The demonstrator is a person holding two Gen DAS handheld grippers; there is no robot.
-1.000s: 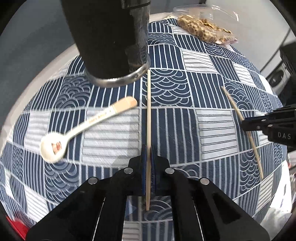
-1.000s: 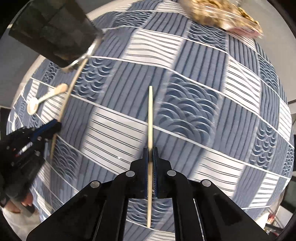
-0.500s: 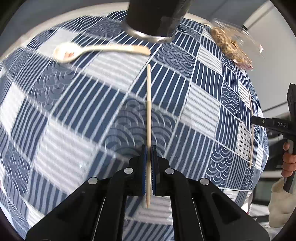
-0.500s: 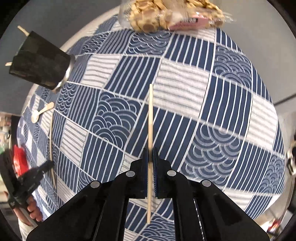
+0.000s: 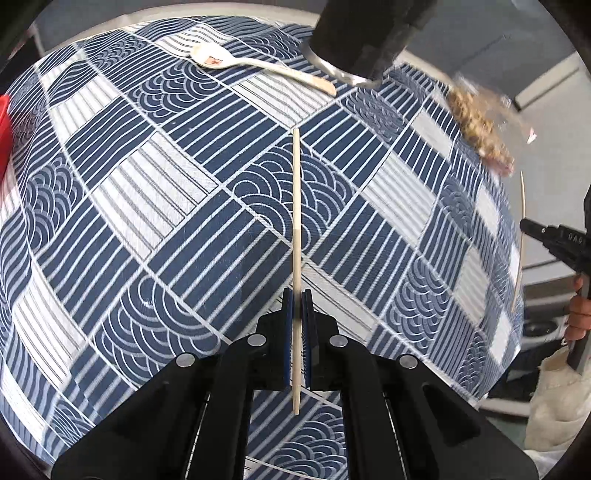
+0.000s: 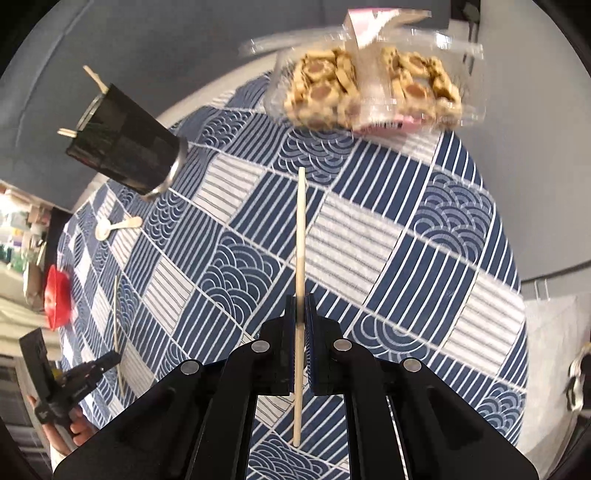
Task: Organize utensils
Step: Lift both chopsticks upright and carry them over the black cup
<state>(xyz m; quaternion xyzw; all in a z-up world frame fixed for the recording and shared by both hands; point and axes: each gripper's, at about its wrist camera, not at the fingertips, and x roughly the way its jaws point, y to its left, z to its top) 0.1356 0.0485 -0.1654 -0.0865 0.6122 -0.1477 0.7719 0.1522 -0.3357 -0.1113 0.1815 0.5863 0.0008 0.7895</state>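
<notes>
My left gripper [image 5: 296, 295] is shut on a wooden chopstick [image 5: 296, 206] that points forward above the cloth. My right gripper [image 6: 301, 300] is shut on a second wooden chopstick [image 6: 301, 236] in the same way. The black utensil cup [image 6: 125, 147] stands at the far left of the table with two sticks in it; it also shows at the top of the left wrist view [image 5: 365, 33]. A white spoon [image 5: 255, 64] lies on the cloth next to the cup, also seen small in the right wrist view [image 6: 116, 226].
The table is covered by a blue and white patterned cloth [image 5: 155, 192]. A clear pack of cookies [image 6: 373, 92] lies at the far edge. A red object [image 6: 57, 297] sits at the left edge. Each gripper shows in the other's view, left [image 6: 107, 360] and right [image 5: 526, 225].
Both grippers have lifted and swung away from the cup, each still holding its chopstick. The cup now sits farther off in both views.
</notes>
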